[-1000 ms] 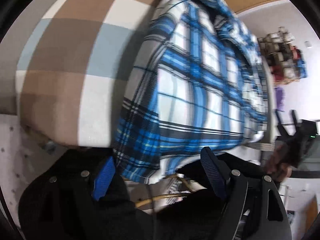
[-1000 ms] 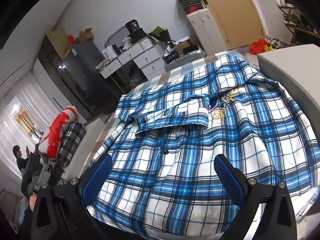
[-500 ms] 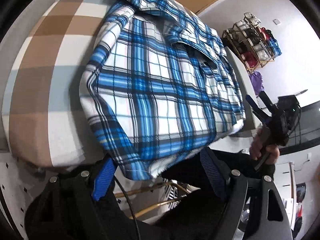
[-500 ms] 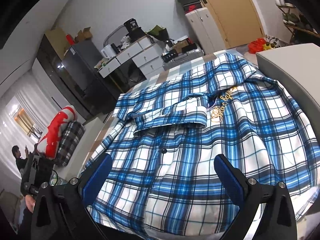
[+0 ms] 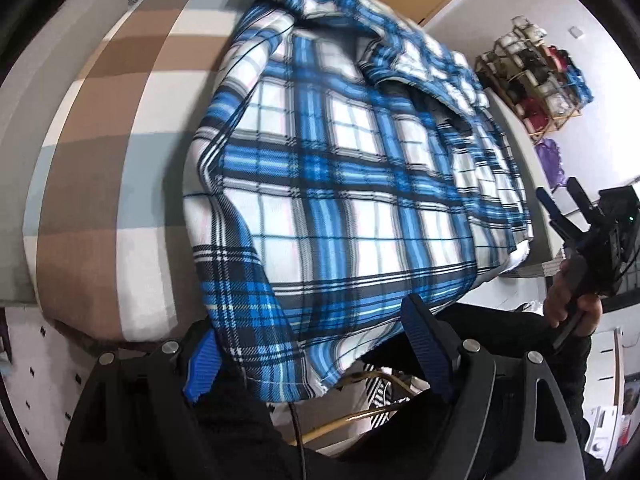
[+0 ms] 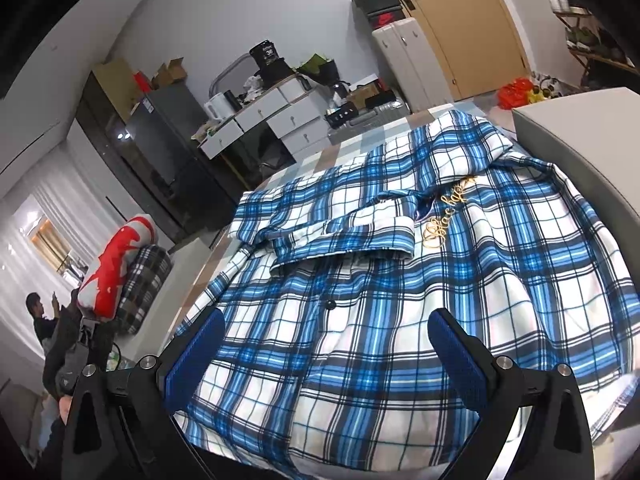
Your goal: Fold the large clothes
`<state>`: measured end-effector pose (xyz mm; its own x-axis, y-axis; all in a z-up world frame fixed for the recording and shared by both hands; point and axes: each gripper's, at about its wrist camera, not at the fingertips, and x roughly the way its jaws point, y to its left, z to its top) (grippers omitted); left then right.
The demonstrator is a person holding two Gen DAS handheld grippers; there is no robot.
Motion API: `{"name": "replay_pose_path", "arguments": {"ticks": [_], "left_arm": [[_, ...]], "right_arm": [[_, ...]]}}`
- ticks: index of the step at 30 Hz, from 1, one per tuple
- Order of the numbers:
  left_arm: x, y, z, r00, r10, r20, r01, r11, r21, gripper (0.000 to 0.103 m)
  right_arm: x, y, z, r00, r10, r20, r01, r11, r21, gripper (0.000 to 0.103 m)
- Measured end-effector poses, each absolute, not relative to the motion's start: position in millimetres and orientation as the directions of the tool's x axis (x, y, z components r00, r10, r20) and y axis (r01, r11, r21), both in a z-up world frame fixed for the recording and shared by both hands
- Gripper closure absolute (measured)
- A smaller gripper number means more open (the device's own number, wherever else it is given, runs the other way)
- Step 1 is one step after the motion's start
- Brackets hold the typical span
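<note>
Blue-white plaid shirt (image 6: 400, 280) lies spread on a bed, front up, gold script embroidery (image 6: 444, 220) near the chest, one sleeve folded across the upper body; its hem hangs over the near edge of the mattress. Bed cover (image 5: 104, 128) is a big brown, white and pale-blue check, bare to the left of the shirt in the left wrist view. Left gripper (image 5: 308, 344) sits low at the bed edge, blue-padded fingers (image 5: 424, 336) spread wide, shirt hem corner draping between them, not pinched. Right gripper (image 6: 326, 344) hovers over the lower shirt, fingers wide apart, holding nothing; it also shows at the far right of the left wrist view, gripped in a hand (image 5: 568, 304). Grey-white block (image 6: 580, 136) borders the bed at right. Room: wooden door (image 6: 460, 20), white cabinet (image 6: 404, 64) with shoe boxes on top, cluttered white drawer unit (image 6: 280, 116), dark fridge (image 6: 160, 140), red-white bundle on a checked cushion (image 6: 116, 272), seated person (image 6: 40, 316) at far left by curtained windows. Shelf rack (image 5: 536, 76) against the white wall in the left wrist view.
</note>
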<state>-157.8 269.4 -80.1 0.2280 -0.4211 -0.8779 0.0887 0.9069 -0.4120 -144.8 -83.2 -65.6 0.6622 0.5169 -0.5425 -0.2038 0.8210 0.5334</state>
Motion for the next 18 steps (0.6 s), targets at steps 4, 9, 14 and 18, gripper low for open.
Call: {"name": "replay_pose_path", "arguments": {"ticks": [4,9,14,18], "left_arm": [[-158,269,-81,0.252,-0.347,-0.904,0.09,0.938,-0.335,0.03],[-155,270,-86,0.226,-0.309,-0.924,0.115,0.95,-0.29,0.078],[-154,277,-89,0.213,-0.347,-0.913,0.116,0.937,-0.329,0.097],[-156,277,-85,0.221,-0.403,-0.888,0.132,0.915,-0.382,0.098]], "right_arm": [[-147,-103,-64,0.679,0.535,-0.503,-0.18,0.786,0.592,0.0],[-155,-152,-69,0.692,0.561,-0.455,-0.115,0.707,0.698,0.0],[-170,-204,-68,0.692,0.536,-0.484,-0.03,0.69,0.723,0.0],[-177,-227,-68,0.66,0.483,-0.576,0.024,0.752,0.659,0.0]]}}
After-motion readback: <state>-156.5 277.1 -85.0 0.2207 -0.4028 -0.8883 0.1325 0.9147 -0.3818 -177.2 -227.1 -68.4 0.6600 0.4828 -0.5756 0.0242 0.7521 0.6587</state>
